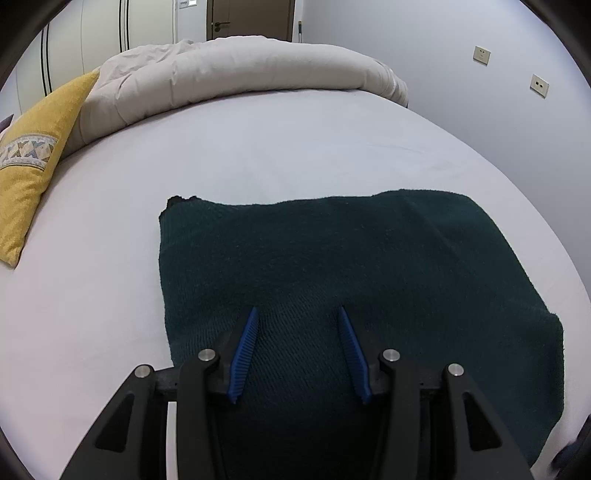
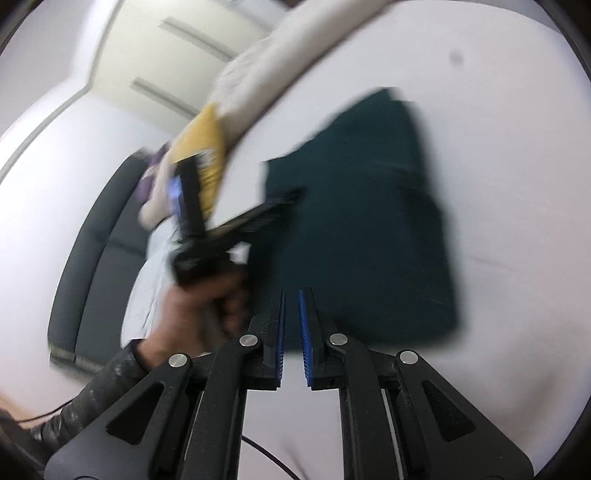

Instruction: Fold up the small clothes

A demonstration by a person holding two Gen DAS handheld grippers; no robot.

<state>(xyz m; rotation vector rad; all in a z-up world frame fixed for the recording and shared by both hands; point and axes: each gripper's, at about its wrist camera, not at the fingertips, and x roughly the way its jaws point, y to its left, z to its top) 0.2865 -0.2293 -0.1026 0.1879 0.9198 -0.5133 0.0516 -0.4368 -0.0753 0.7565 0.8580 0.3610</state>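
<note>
Dark green knit garment (image 1: 332,277) lies flat on the bed sheet (image 1: 258,155), folded to a rough rectangle; also seen, blurred, from the right wrist view (image 2: 369,221). One far corner sticks up slightly

Left gripper (image 1: 298,314) over the near edge of the garment, jaws released, a gap between the blue pads (image 1: 245,350); nothing pinched. Whether the tips touch the knit cannot be told

Right gripper (image 2: 291,295) at the garment's near edge, jaws narrowed to a slim gap, nothing between them

In the right view a hand (image 2: 192,314) in a dark sleeve (image 2: 92,398) holds the left gripper's handle

Beyond: beige duvet (image 1: 240,70) bunched along the far side of the bed, yellow pillow (image 1: 33,162) at the left, wall sockets (image 1: 482,55), door (image 1: 251,18), dark sofa (image 2: 99,236)
</note>
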